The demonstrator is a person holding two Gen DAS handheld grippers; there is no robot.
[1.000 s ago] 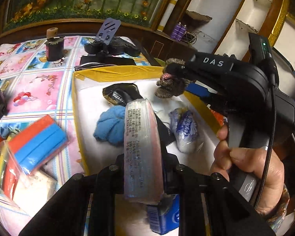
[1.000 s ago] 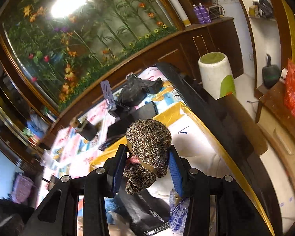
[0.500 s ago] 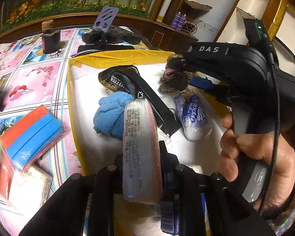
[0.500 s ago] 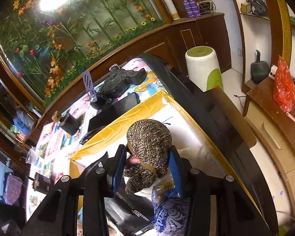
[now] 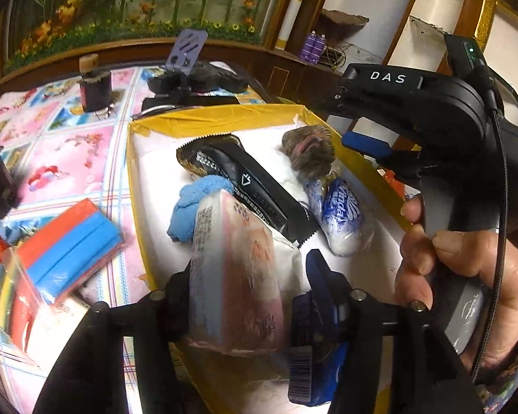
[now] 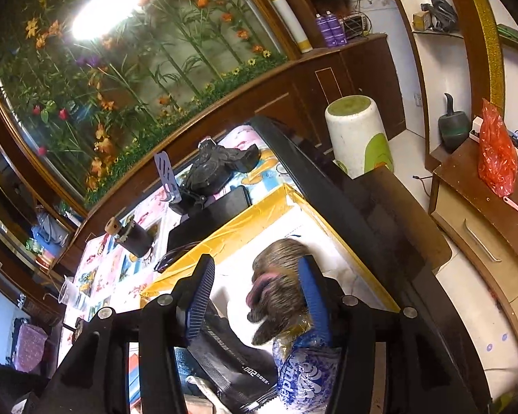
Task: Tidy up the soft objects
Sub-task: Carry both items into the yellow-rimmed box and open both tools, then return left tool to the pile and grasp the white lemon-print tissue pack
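Observation:
A white box with a yellow taped rim holds a black pouch, a blue cloth and a blue-and-white wrapped pack. My left gripper hangs over the box's near end with its jaws opening. A pink wrapped tissue pack stands between them, leaning on the left finger and clear of the right pad. My right gripper is over the far right corner, its jaws opening too. The brown knitted ball is blurred beside the right pad and rests in the box.
On the flowered tablecloth left of the box lie a red-and-blue block pack and bagged items. A dark cylinder and black devices with a phone stand sit behind the box. A hand holds the right gripper. A white stool stands beyond the table.
The left jaws have parted from the pink pack, which now tilts loose between them. The right jaws have widened and the brown knitted ball has slipped down into the box.

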